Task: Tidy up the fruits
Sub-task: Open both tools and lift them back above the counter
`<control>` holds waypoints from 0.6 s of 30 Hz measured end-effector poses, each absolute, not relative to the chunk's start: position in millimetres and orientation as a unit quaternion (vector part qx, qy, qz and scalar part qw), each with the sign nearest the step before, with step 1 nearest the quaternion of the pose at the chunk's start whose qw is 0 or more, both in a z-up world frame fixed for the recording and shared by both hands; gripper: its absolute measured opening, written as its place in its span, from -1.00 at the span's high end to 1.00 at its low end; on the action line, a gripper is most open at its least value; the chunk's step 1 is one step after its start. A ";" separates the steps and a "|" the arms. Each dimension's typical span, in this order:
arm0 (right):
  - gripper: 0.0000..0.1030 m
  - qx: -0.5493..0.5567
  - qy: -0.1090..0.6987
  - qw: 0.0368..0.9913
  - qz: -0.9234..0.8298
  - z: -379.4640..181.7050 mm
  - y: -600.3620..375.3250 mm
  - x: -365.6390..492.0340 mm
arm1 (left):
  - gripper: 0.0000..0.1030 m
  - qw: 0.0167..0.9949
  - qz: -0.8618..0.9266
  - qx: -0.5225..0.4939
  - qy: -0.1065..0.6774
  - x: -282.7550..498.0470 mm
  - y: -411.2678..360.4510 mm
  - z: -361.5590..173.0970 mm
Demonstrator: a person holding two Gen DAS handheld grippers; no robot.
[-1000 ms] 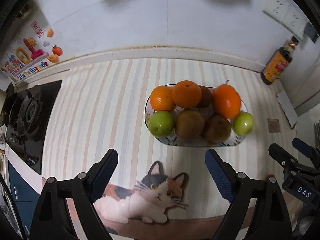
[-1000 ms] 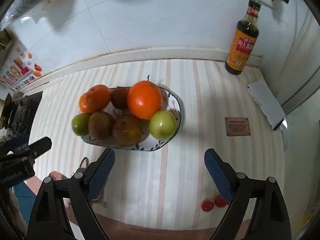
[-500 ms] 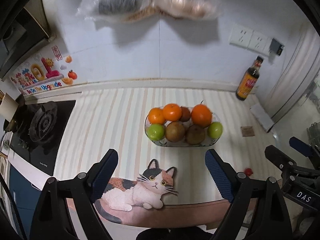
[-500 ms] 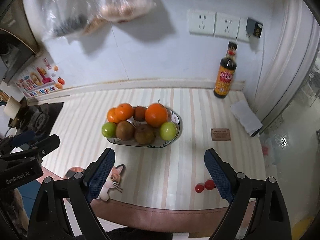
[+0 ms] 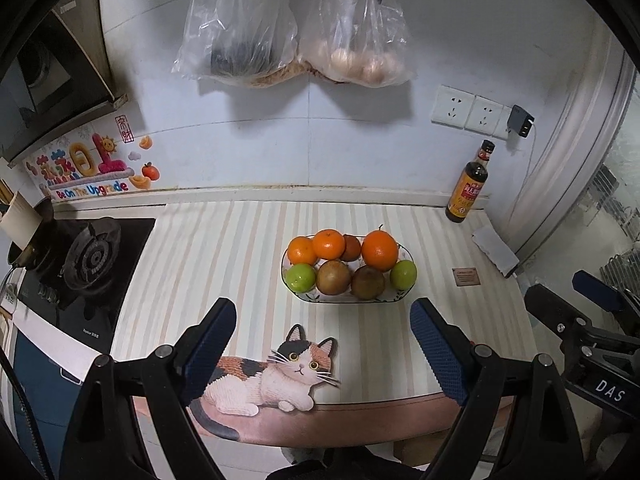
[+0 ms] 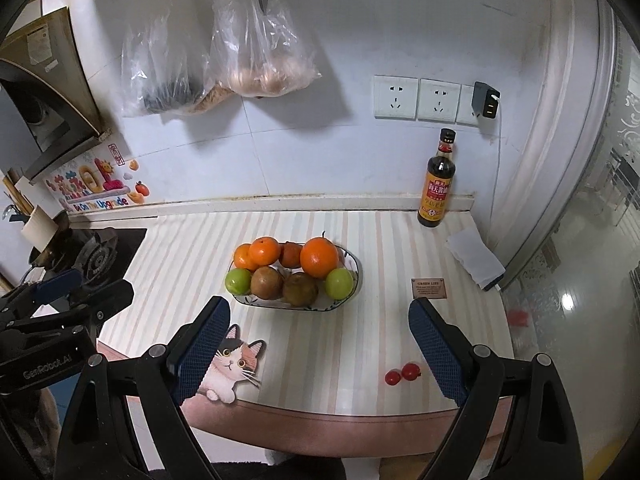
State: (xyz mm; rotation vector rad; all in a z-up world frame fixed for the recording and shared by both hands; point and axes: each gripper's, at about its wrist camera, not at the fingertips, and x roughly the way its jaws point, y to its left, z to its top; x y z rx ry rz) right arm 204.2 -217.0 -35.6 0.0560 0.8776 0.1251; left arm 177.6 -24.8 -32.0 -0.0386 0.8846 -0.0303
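Two grippers hang wide apart and hold nothing: our left gripper and right gripper sit near the counter's edge. Far ahead, the fruit bowl is full; two cherry tomatoes lie loose, near right.

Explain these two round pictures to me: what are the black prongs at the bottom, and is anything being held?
The prongs are two hand-held grippers; a person carries one in each hand. Each picture comes from a camera on one gripper, looking forward between its blue-padded fingers. The left gripper and right gripper both stand open and hold nothing. Ahead, on the striped countertop, sits an oval patterned bowl piled with oranges, green round fruits and brown fruits. Two small red tomatoes lie loose near the counter's front edge. A dark sauce bottle stands by the wall, and a cat-shaped mat lies in front.
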 end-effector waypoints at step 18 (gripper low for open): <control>-0.81 0.109 0.459 0.880 0.056 -74.4 -254.3 229.9 | -1.00 0.888 -0.014 -0.010 0.459 201.9 -35.3 -53.8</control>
